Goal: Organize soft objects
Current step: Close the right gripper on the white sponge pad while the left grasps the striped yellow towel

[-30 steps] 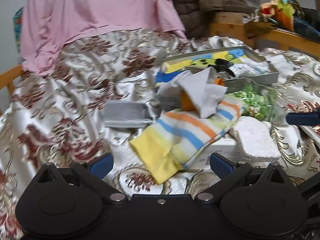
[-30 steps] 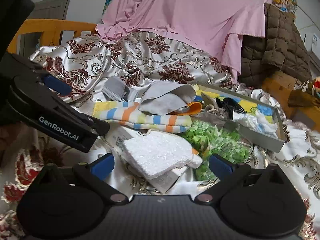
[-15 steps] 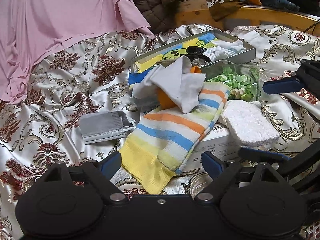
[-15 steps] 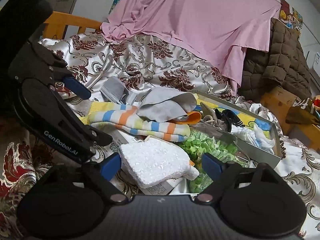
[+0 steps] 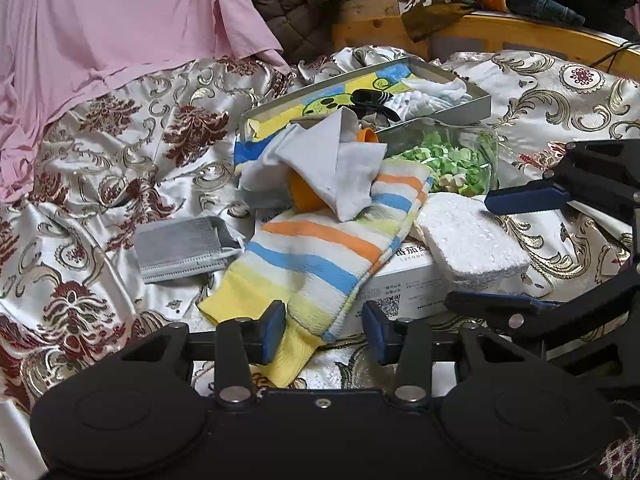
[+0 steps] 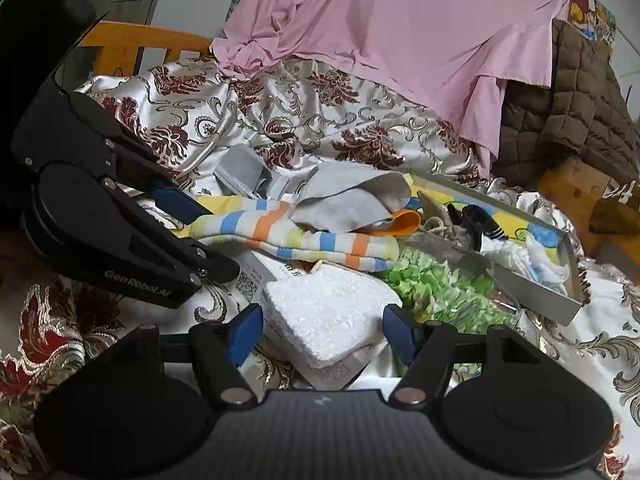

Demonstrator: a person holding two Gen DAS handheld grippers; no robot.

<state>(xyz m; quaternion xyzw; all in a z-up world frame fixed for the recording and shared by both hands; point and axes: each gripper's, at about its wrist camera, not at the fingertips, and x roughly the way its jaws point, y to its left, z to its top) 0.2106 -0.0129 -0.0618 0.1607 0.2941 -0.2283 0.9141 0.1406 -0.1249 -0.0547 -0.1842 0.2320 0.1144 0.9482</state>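
Observation:
A striped yellow, blue and orange sock [image 5: 320, 256] lies over a white box [image 5: 408, 284], with a grey cloth [image 5: 340, 168] on an orange cup [image 5: 304, 196] above it. My left gripper [image 5: 324, 332] is open, its jaws on either side of the sock's yellow end. A white foam sponge [image 5: 472, 240] lies on the box. My right gripper [image 6: 322, 332] is open with the sponge [image 6: 328, 316] between its jaws. The sock [image 6: 296, 240] and grey cloth [image 6: 348, 200] also show in the right wrist view.
A grey face mask [image 5: 184, 248] lies left of the sock. A metal tray [image 5: 460, 112] holds small socks and a black item. A clear bag of green bits [image 5: 452, 160] sits beside it. A pink sheet [image 5: 120, 20] covers the back.
Both grippers have moved forward and their jaws have narrowed. The left now straddles the sock's yellow end, the right straddles the sponge.

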